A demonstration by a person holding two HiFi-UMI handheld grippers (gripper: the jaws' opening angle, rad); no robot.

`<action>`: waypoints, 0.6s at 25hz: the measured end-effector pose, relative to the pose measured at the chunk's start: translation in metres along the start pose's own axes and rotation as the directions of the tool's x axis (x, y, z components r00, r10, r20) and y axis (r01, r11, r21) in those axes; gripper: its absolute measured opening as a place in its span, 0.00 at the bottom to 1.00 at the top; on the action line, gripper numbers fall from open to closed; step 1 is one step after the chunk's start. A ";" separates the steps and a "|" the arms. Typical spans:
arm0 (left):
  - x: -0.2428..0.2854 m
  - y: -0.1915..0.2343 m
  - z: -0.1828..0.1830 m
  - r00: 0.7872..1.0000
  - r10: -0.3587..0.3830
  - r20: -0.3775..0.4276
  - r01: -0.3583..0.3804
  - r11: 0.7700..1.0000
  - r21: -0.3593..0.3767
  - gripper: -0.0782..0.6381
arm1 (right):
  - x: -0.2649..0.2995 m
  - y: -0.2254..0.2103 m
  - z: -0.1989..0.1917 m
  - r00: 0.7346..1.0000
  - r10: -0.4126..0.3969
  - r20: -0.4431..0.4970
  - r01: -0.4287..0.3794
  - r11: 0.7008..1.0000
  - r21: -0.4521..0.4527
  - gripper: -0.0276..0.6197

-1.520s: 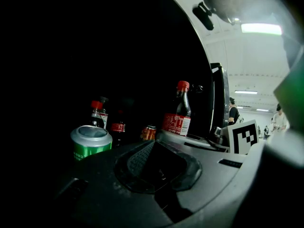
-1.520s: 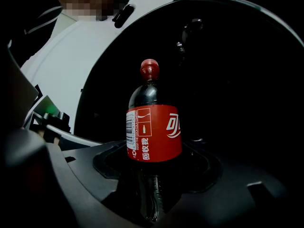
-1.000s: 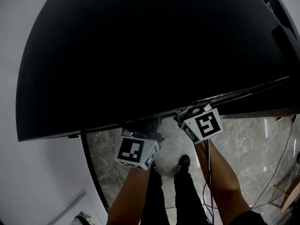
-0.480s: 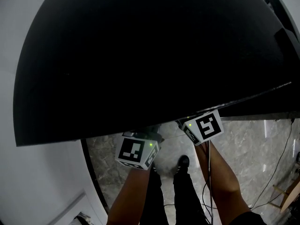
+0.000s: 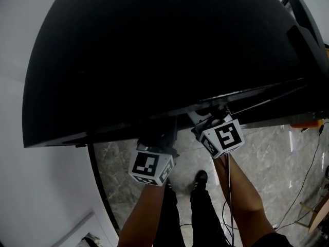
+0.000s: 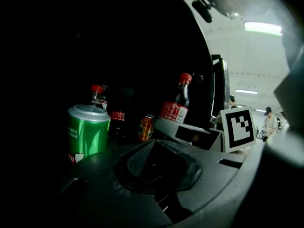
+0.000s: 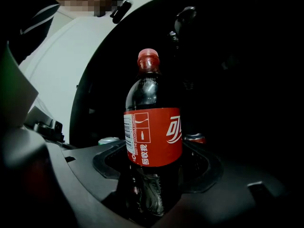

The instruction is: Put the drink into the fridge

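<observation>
Barely started — right claw (image 7: 152, 196) is gripping the cola bottle (image 7: 153, 137) upright, left claw (image 6: 154, 163) is sitting clenched, empty — fridge trip is waiting ahead.

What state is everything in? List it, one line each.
cola bottle: upright, capped, held.
right gripper: shut on the cola bottle.
left gripper: shut, nothing held.
green can: upright, standing free.
orange can: upright.
rear bottle: upright, capped.
</observation>
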State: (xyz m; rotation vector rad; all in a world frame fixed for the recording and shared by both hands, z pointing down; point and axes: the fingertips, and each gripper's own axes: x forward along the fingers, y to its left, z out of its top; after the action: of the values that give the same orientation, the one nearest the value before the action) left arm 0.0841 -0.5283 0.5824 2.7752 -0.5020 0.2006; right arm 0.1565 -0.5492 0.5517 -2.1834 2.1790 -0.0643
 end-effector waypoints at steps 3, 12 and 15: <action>-0.003 -0.004 -0.002 1.000 -0.002 0.000 0.002 1.000 -0.004 0.12 | -0.004 -0.004 -0.001 1.000 -0.020 -0.001 0.020 1.000 0.022 0.55; -0.010 -0.015 -0.006 1.000 -0.002 -0.006 0.002 1.000 0.000 0.12 | -0.014 -0.006 0.001 1.000 -0.020 -0.008 0.020 1.000 0.016 0.55; -0.011 -0.015 -0.007 1.000 -0.002 -0.003 0.002 1.000 0.000 0.12 | -0.019 -0.018 0.001 0.999 -0.049 0.007 0.048 0.995 0.086 0.55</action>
State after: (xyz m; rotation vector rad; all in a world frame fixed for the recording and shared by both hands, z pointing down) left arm 0.0789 -0.5091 0.5822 2.7745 -0.4992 0.2037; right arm 0.1741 -0.5304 0.5523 -2.1859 2.0775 -0.1472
